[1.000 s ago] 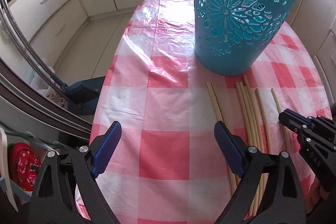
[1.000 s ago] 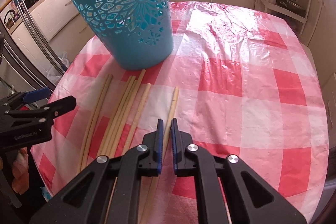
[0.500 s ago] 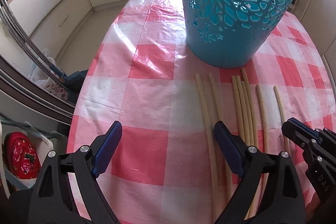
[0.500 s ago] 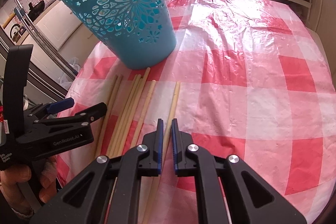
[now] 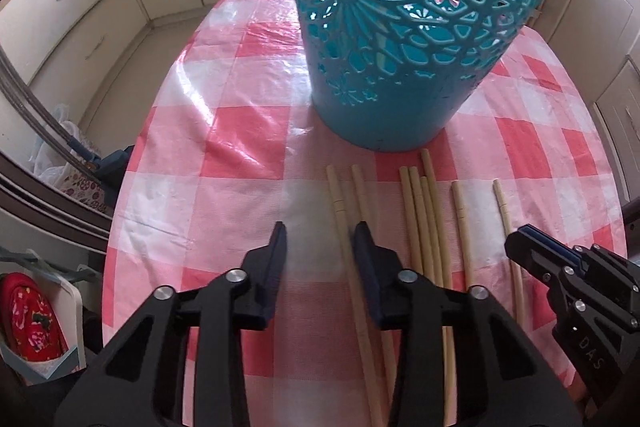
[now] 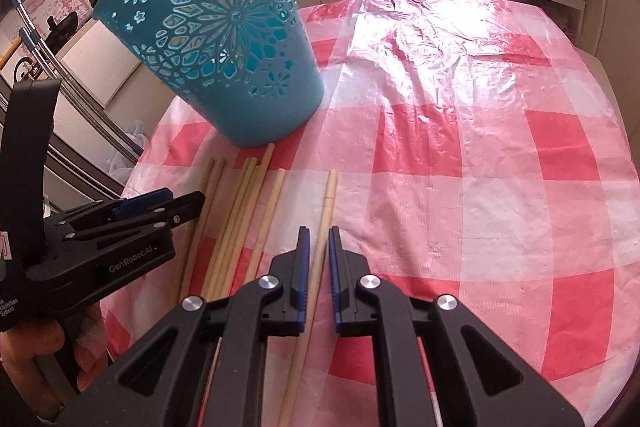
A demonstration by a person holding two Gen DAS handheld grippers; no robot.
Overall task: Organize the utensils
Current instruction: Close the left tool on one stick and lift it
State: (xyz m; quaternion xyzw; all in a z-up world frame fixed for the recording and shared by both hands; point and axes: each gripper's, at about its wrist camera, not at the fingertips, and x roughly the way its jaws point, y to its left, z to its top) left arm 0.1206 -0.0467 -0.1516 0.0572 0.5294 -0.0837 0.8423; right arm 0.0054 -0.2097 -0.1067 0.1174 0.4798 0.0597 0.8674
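Several long pale wooden chopsticks (image 5: 424, 223) lie side by side on the red-and-white checked tablecloth (image 5: 224, 187), their far ends near a teal cut-out basket (image 5: 404, 27). My left gripper (image 5: 320, 239) is partly closed, its jaws on either side of the leftmost chopstick (image 5: 340, 211), with a gap still showing. My right gripper (image 6: 318, 239) is nearly shut around the rightmost chopstick (image 6: 326, 211), which lies on the cloth between its jaws. The basket (image 6: 224, 47) stands upright at the far left in the right wrist view.
The right gripper (image 5: 568, 279) shows at the right edge of the left wrist view; the left one (image 6: 120, 227) shows at the left of the right wrist view. Cabinets (image 5: 80, 7) ring the table. The table edge (image 5: 116, 227) drops off at left.
My left gripper has moved forward and right toward the basket, and its jaws have narrowed around the leftmost chopstick. My right gripper has stayed narrow over the rightmost chopstick.
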